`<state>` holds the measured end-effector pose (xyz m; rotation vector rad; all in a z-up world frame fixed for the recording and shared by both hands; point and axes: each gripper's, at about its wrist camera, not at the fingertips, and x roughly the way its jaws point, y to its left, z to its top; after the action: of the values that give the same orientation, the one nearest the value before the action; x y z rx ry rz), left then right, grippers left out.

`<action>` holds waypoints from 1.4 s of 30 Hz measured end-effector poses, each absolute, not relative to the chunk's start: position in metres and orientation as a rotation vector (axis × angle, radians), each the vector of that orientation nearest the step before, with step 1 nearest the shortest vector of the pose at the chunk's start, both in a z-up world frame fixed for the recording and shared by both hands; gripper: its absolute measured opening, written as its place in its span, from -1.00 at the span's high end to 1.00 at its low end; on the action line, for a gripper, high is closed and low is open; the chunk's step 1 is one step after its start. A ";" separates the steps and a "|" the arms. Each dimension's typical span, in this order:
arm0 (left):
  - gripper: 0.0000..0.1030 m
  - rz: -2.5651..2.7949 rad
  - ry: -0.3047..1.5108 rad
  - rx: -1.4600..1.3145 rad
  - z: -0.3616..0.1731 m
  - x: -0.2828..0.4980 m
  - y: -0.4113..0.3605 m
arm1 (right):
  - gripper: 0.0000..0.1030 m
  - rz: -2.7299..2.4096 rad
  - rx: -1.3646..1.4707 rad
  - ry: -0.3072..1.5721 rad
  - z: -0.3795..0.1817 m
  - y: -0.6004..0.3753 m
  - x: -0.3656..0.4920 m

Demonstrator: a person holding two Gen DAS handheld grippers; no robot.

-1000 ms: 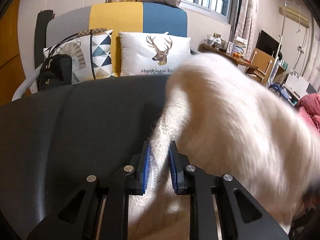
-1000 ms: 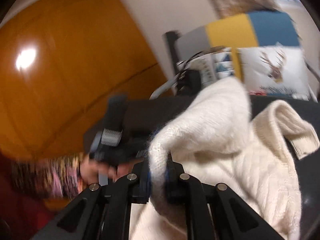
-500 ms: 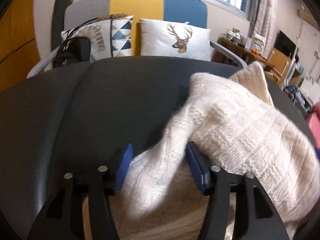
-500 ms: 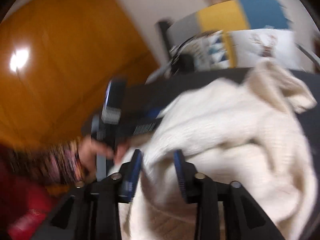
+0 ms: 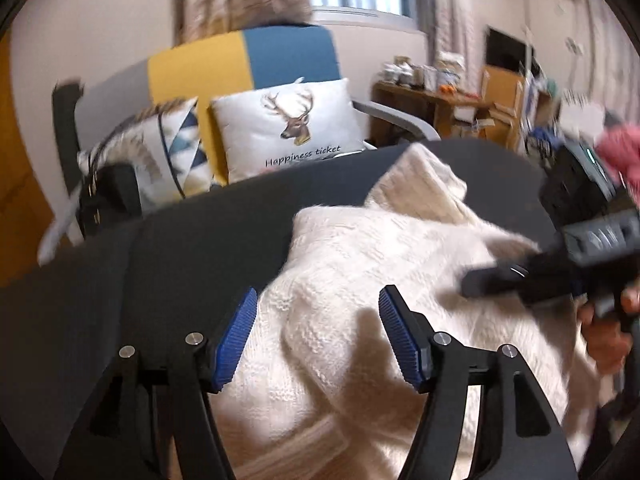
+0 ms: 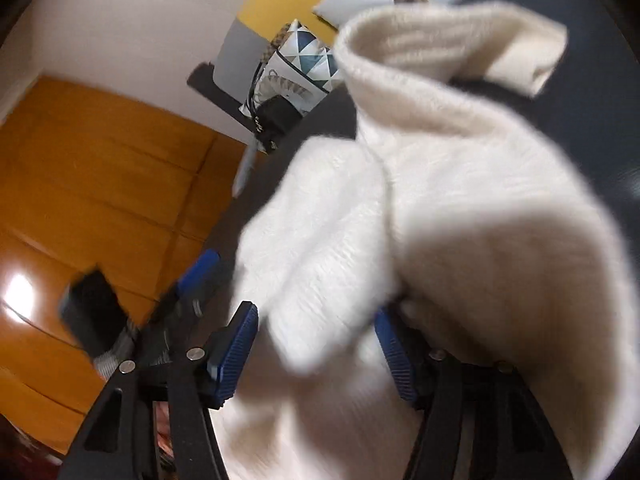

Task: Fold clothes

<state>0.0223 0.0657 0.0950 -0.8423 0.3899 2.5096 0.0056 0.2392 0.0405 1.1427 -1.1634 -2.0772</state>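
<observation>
Both grippers let go: left gripper (image 5: 318, 334) opening, right gripper (image 6: 316, 354) parted, sweater (image 5: 360, 280) loose between.

Each tool (image 5: 318, 336) has black skeletal arms, silver screw heads and ribbed blue pads (image 5: 236, 340).

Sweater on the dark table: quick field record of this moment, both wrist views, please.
garment: cream knit sweater, bunched, not folded flat
surface: dark table
left tongs: jaws opening, sweater between the pads, not pinched
right tongs: jaws apart, a sweater fold between the pads; grip unclear
sweater cuff: ribbed, raised at the far end
background: deer pillow, black bag on a sofa
image quality: motion blur in both views
</observation>
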 end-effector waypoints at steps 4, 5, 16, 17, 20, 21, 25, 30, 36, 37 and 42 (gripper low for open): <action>-0.30 2.514 0.527 -0.757 0.106 0.029 0.061 | 0.75 -2.114 0.998 -1.003 0.068 0.214 0.005; -0.30 2.513 0.546 -0.741 0.109 0.030 0.058 | 0.75 -2.140 0.966 -0.884 0.081 0.203 0.010; -0.35 2.518 0.252 -0.851 0.129 0.005 -0.001 | 0.75 -2.113 0.853 -0.049 0.109 0.100 0.079; -0.35 2.511 0.206 -0.859 0.131 0.003 -0.005 | 0.75 -2.123 0.864 0.009 0.105 0.091 0.082; -0.35 2.441 0.072 -0.870 0.138 0.001 -0.016 | 0.69 -2.144 0.895 0.100 0.093 0.071 0.086; -0.36 2.411 0.065 -0.879 0.141 0.000 -0.014 | 0.68 -2.149 0.895 0.110 0.090 0.066 0.086; -0.48 2.246 0.128 -1.020 0.140 -0.007 0.007 | 0.55 -2.172 0.923 0.170 0.078 0.052 0.092; -0.48 2.036 0.132 -1.157 0.140 -0.011 0.032 | 0.45 -2.233 0.881 0.423 0.072 0.028 0.118; -0.49 1.848 0.238 -1.356 0.121 -0.014 0.077 | 0.41 -2.281 0.806 0.730 0.061 0.006 0.140; -0.49 1.824 0.290 -1.388 0.116 -0.013 0.088 | 0.37 -2.282 0.791 0.795 0.058 0.001 0.142; -0.49 1.844 0.564 -1.449 0.093 0.000 0.124 | 0.32 -2.277 0.746 1.021 0.045 -0.017 0.149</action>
<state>0.0004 0.1239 0.0929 -1.4491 0.5642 1.8442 0.1489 -0.0166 0.0446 0.7457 1.0207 -2.2773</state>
